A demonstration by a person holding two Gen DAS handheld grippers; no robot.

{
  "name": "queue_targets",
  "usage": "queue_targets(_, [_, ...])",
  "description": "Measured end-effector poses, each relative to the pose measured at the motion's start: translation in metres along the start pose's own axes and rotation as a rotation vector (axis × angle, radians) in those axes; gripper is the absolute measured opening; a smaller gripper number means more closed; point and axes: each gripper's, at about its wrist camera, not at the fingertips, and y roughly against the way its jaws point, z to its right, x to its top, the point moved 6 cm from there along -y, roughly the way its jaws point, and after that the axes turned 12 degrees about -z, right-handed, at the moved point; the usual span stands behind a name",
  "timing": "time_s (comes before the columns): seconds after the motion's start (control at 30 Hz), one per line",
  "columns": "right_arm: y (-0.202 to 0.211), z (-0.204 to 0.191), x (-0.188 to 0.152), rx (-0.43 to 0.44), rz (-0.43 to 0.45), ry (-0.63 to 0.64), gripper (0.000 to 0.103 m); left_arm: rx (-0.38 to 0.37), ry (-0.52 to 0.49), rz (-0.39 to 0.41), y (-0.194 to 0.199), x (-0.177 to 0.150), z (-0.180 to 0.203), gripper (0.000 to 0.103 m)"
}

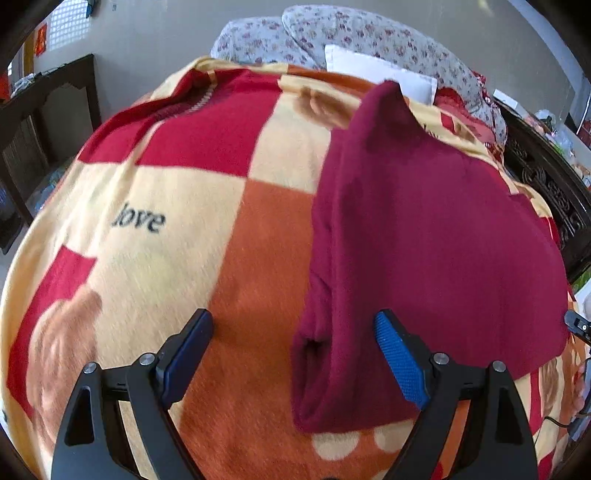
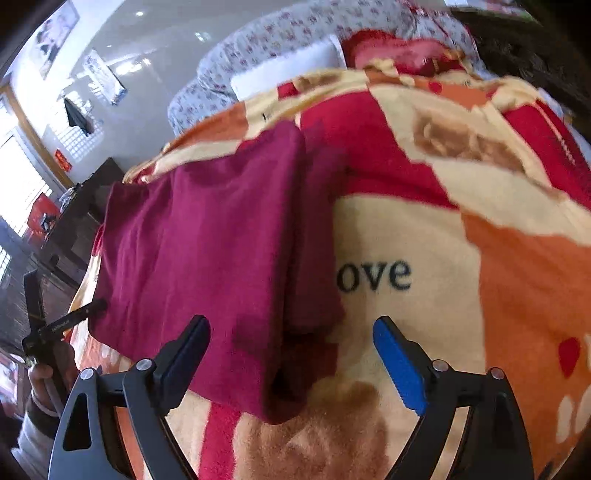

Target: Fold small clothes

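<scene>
A maroon garment lies partly folded on a checked blanket with the word "love". In the left wrist view it fills the right half, its folded left edge and a sleeve opening near the gripper. My left gripper is open and empty, just above that near corner. In the right wrist view the garment lies left of centre, a narrower folded layer along its right side. My right gripper is open and empty, hovering over the garment's near right corner. The other gripper shows at the left edge.
The blanket covers a bed. A floral quilt and a white pillow lie at its far end. Dark carved wood furniture stands at the right, a dark wooden cabinet at the left.
</scene>
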Motion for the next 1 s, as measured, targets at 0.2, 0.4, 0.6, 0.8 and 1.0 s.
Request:
queue_targets(0.2, [-0.013, 0.009, 0.007, 0.067, -0.012, -0.006, 0.096, -0.02, -0.005, 0.0, -0.016, 0.007, 0.007, 0.092])
queue_targets(0.4, [-0.027, -0.013, 0.01, 0.138, 0.031, 0.1, 0.086, -0.002, -0.093, -0.007, -0.028, 0.008, 0.033, 0.088])
queue_targets(0.6, [-0.028, -0.01, 0.01, 0.232, 0.015, -0.001, 0.035, -0.052, -0.122, -0.054, -0.02, 0.007, 0.052, 0.027])
queue_targets(0.8, [0.019, -0.045, -0.004, 0.309, 0.008, 0.062, 0.027, -0.196, -0.13, -0.053, 0.039, -0.007, 0.054, 0.025])
queue_targets(1.0, [0.079, -0.072, -0.064, 0.326, -0.057, 0.152, 0.028, -0.22, -0.169, -0.126, 0.082, -0.065, 0.045, 0.025])
